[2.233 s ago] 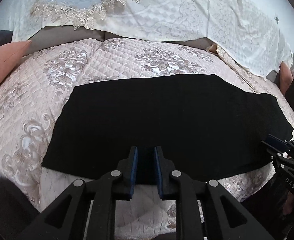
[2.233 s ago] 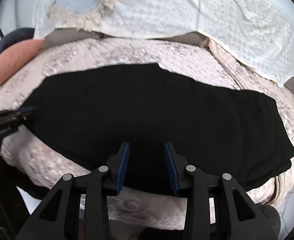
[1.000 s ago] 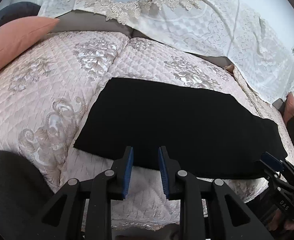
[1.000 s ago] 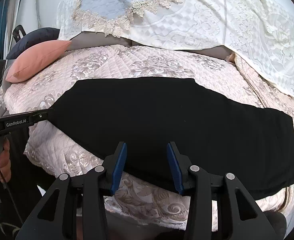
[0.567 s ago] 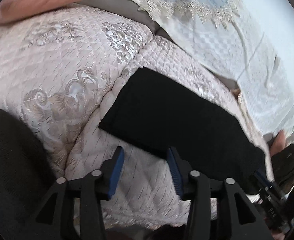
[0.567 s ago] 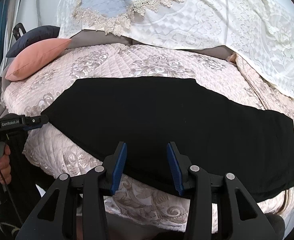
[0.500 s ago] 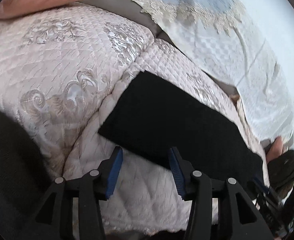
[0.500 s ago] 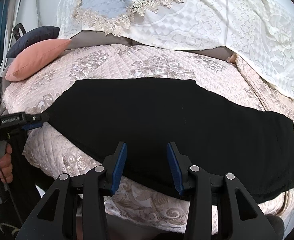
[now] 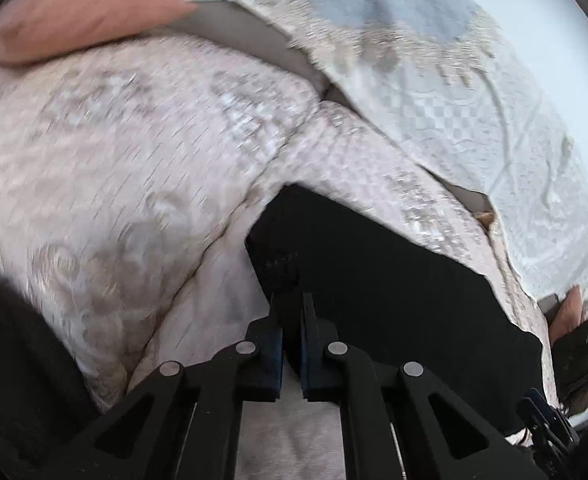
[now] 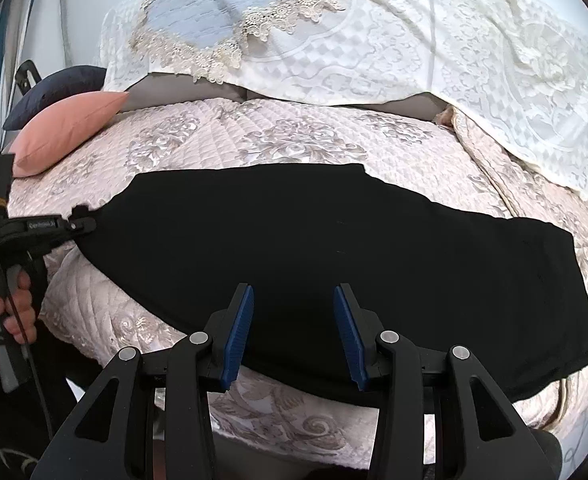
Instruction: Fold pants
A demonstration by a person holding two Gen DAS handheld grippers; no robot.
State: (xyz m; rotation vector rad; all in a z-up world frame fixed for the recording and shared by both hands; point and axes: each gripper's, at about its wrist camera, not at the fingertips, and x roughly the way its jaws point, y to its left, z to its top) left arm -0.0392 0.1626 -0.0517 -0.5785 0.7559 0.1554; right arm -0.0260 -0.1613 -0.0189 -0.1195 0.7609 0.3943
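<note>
Black pants (image 10: pixel 334 248) are laid flat across a quilted, floral-patterned sofa seat (image 10: pixel 253 140), with one narrow end towards the left and the wider end reaching the right side in the right wrist view. A white lace cover (image 10: pixel 414 52) is draped over the backrest behind them, and a pink cushion (image 10: pixel 69 128) is seen at the far left end with a dark cushion (image 10: pixel 53 88) behind it.

The left hand-held gripper (image 9: pixel 291 312) is being closed on the near corner of the left end of the pants; in the left wrist view the black cloth is seen between its blue pads (image 9: pixel 275 356), which stand almost together. That view is blurred. In the right wrist view the same hand-held gripper (image 10: pixel 83 222) is seen at the left edge of the pants, its handle held by a hand (image 10: pixel 5 312).

The right hand-held gripper (image 10: pixel 294 328) is held released, its blue pads (image 10: pixel 237 332) spread well apart above the near edge of the pants at about the middle; nothing is grasped between them.
</note>
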